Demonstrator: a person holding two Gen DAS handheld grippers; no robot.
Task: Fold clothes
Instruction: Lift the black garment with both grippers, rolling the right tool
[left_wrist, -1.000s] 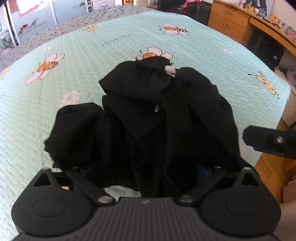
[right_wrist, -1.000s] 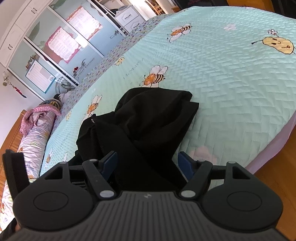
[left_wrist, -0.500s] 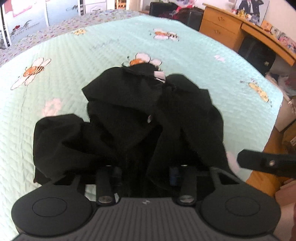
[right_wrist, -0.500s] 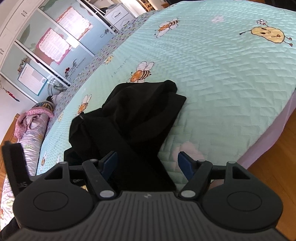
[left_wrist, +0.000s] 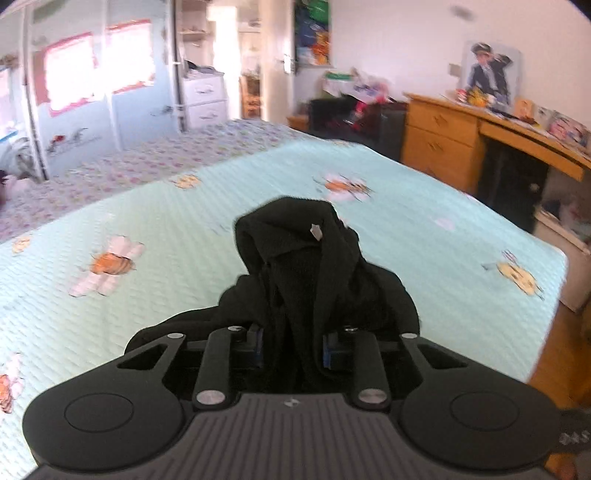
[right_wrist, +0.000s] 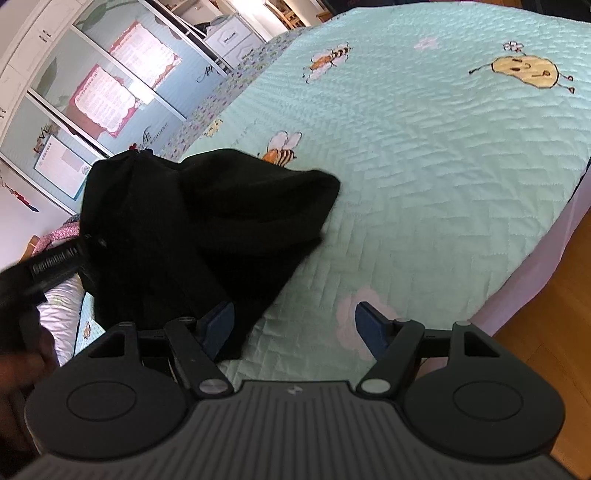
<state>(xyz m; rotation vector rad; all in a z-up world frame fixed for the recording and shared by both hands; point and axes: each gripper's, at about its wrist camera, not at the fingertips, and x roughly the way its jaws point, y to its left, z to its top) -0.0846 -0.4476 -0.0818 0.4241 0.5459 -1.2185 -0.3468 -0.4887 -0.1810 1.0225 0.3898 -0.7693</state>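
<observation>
Left wrist view: the black garment (left_wrist: 303, 273) was bunched at centre frame, gathered between the closing jaws of the left tool (left_wrist: 292, 349), whose blue pads pressed the cloth from both sides. Beneath it a mint quilted bedspread (left_wrist: 184, 236) with bee prints was spread across the bed. A wooden desk (left_wrist: 480, 136) was seen at the upper right, and pale blue wardrobe doors (left_wrist: 74, 122) at the upper left. In the right wrist view the right tool (right_wrist: 295, 325) was held wide open and empty over the bedspread at lower centre, the garment's edge lying just beside its left pad.
</observation>
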